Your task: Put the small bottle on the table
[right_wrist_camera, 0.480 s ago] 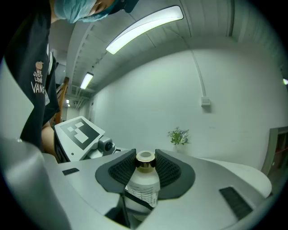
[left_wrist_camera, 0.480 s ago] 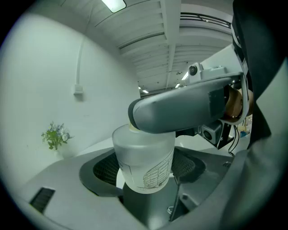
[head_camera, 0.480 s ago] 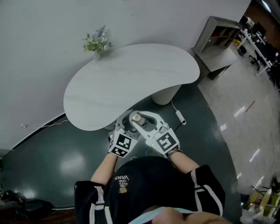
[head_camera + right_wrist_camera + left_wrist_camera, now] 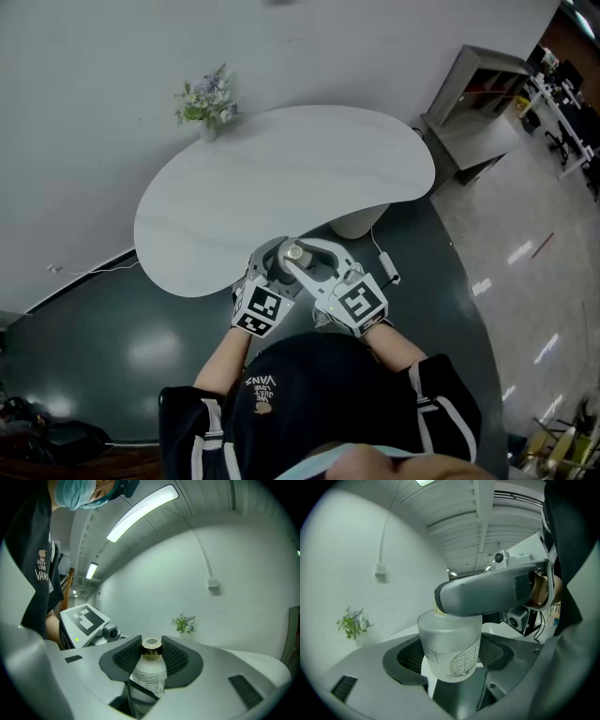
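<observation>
The small frosted bottle (image 4: 293, 251) with a gold collar is held in the air just off the front edge of the white table (image 4: 281, 169). My right gripper (image 4: 300, 257) is shut on its neck, the ribbed pads (image 4: 176, 658) pressing the collar of the bottle (image 4: 149, 679). My left gripper (image 4: 273, 265) stands wide around the body of the bottle (image 4: 450, 644). Its pads (image 4: 411, 656) sit close beside the body, with a sliver of gap on the left. In the left gripper view a grey finger of the right gripper (image 4: 487, 592) crosses the bottle's top.
A small vase of flowers (image 4: 206, 98) stands at the table's far left edge. A grey shelf unit (image 4: 478, 84) is at the upper right. On the dark floor a cable with an adapter (image 4: 386, 277) lies by the table's pedestal (image 4: 356, 220).
The table's front edge now sits slightly nearer the grippers. Both grippers and the bottle keep the same pose.
</observation>
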A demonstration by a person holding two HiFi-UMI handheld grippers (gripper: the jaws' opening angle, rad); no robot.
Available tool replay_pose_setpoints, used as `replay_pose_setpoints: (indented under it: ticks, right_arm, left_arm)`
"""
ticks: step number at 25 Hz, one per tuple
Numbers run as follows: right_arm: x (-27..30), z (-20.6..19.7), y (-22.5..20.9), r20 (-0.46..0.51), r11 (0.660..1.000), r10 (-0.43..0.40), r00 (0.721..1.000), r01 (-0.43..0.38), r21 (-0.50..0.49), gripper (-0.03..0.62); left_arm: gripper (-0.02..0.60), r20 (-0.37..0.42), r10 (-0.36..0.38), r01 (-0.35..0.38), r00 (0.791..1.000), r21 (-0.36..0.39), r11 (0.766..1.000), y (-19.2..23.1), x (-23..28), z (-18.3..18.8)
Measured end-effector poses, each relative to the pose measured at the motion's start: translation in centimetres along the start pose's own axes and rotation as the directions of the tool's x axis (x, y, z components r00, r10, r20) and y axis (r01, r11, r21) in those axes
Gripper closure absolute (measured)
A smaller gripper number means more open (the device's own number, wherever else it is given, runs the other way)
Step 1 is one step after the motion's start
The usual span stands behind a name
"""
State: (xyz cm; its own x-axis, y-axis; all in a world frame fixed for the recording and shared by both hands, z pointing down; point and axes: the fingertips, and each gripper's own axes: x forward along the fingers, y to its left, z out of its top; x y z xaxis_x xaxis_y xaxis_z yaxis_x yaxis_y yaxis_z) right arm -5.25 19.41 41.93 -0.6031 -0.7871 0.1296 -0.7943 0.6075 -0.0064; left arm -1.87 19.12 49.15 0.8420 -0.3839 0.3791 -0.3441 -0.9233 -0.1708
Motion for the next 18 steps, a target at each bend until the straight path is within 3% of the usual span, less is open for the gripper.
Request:
replay_pose_setpoints:
  ticks: [10,18]
  right_arm:
    - [0.4,-0.5,-8.3,-0.011,0.994,0.105,0.994,-0.105,-0.018,0.442]
    - [1.6,-1.5,-11.3,-0.023,0.988,0.153,0.988,-0.153,0.007,0.441]
  left_arm:
    - [0.216,-0.020,0.083,-0.083,0.996,-0.029,0.996,2.9,7.7,2.0]
    - [0.216,-0.046,0.113,-0.115,0.993,-0.057,0.992,4.6,10.6,1.6]
